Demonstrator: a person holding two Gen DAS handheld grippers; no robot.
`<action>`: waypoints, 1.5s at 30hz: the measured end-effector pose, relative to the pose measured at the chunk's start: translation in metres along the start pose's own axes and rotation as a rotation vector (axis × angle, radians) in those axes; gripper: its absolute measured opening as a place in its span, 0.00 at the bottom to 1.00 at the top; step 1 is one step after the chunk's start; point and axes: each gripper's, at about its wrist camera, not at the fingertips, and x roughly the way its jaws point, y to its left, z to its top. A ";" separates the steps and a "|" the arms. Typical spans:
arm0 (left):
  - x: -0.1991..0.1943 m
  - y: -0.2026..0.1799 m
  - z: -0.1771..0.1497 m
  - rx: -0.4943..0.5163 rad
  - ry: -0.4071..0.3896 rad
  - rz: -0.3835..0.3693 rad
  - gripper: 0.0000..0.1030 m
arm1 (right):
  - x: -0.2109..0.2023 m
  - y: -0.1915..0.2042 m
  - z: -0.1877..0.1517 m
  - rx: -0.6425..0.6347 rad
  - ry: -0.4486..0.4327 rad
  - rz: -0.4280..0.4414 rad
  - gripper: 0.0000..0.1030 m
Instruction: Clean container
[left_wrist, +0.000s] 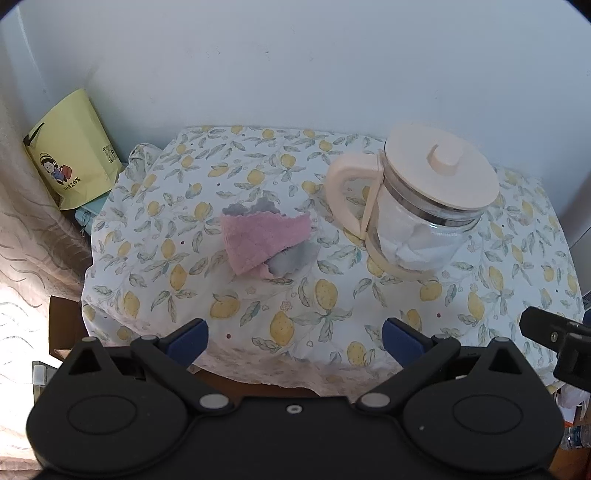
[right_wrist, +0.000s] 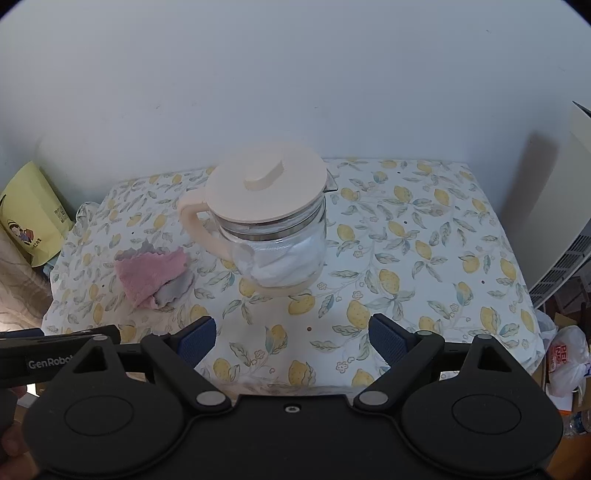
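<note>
A clear glass jug with a cream plastic handle and base (left_wrist: 410, 221) (right_wrist: 275, 236) stands upright on the table, toward the back, close to the pale wall. A round cream plastic lid with a raised knob (left_wrist: 441, 170) (right_wrist: 266, 188) sits closed on its mouth. Inside the glass, crumpled white paper or cloth (left_wrist: 413, 243) (right_wrist: 284, 262) fills the lower part. The handle points to the left in both views.

Just beside the jug, on its handle side but apart from it, lies a folded pink cloth with a grey underside and scalloped edges (left_wrist: 264, 236) (right_wrist: 153, 273).

The table is covered by a white tablecloth printed with yellow lemons and green leaves (left_wrist: 295, 317) (right_wrist: 424, 258).

The left claw (left_wrist: 295, 336) hangs over the near edge of the table with its blue-padded fingers spread wide and nothing between them; the jug is ahead and to its right, the cloth ahead and slightly left. The right claw (right_wrist: 291, 338) is likewise spread wide and empty, over the near part of the tablecloth, with the jug almost straight ahead and well apart from its pads.

A yellow paper bag with a cartoon figure (left_wrist: 70, 158) (right_wrist: 31, 218) stands off the table's far left corner.
</note>
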 end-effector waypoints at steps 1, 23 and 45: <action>0.001 -0.001 0.000 0.003 0.008 0.001 0.99 | 0.000 -0.001 0.000 0.001 0.001 0.003 0.90; 0.007 0.002 -0.012 -0.002 0.008 0.010 0.99 | 0.006 0.002 -0.001 -0.011 0.016 0.010 0.90; 0.017 -0.007 -0.005 -0.025 0.053 0.021 0.99 | 0.011 -0.006 0.005 -0.011 0.027 0.027 0.90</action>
